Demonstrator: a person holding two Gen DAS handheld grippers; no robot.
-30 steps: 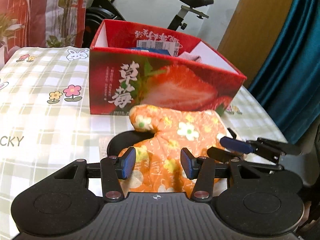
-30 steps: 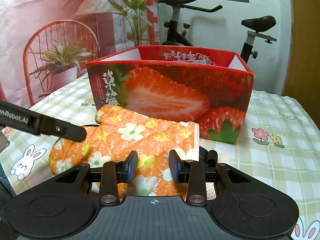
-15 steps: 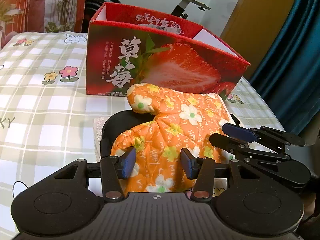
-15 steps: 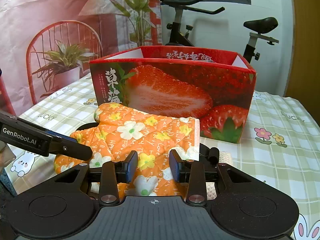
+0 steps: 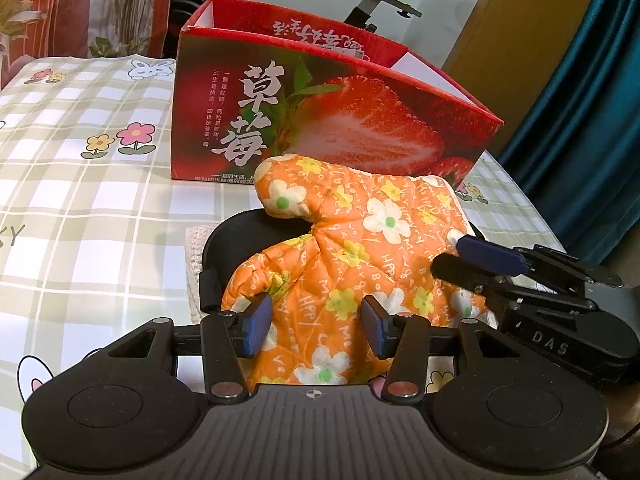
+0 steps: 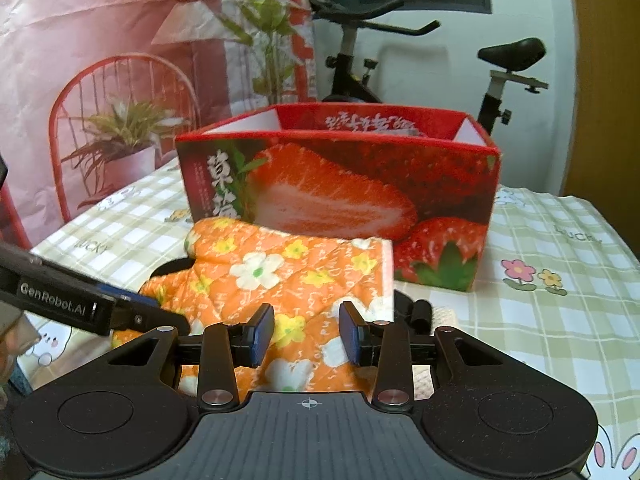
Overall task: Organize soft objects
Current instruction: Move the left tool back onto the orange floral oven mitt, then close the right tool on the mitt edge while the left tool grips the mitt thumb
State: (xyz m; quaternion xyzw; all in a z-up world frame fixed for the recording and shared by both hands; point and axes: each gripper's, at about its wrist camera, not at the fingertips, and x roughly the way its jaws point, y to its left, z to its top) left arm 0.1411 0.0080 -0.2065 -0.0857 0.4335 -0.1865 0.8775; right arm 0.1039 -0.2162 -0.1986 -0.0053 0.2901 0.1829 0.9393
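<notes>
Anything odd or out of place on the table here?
Only the oven mitt: it lies rumpled over a black object in front of the strawberry box, not inside it. Nothing is spilled or damaged.

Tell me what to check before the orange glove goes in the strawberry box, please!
1. Left gripper around the glove: cannot tell if it pinches; cloth lies between the pads, which stand apart.
2. Right gripper around the glove: cannot tell, same look.
3. Box open on top: ok, no lid.
4. Room inside the box: cannot tell; neither view looks down into it.
5. Glove free of what lies under it: cannot tell; it rests on a black thing, which lies on a white cloth.
6. Way to the box clear: ok, the box stands right behind the glove.
</notes>
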